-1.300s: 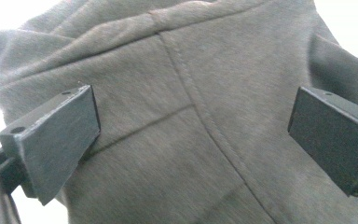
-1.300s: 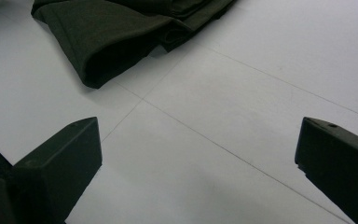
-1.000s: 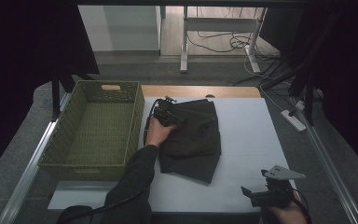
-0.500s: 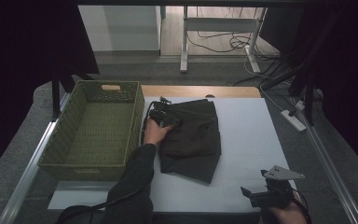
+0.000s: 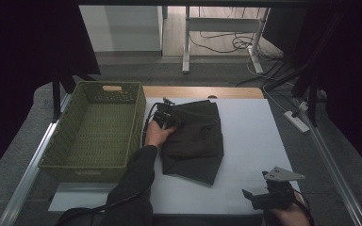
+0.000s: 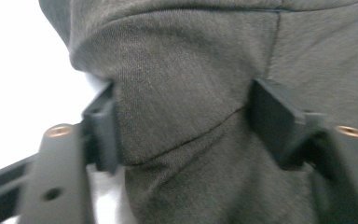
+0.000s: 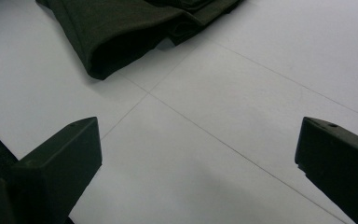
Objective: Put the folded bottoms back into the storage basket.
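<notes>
Closing in since the earlier frame, the left gripper (image 5: 166, 116) has drawn its jaws onto a bunched fold at the near-left corner of the folded dark shorts (image 5: 195, 139), pads pinching cloth from both sides. Farther off, the right gripper (image 5: 264, 197) rests with jaws spread, the shorts lying well ahead of its fingertips, long axis running away across the white table (image 5: 259, 136).

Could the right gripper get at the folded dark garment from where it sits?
Probably yes: the right gripper stands open over bare white table, and nothing lies between it and the garment.
</notes>
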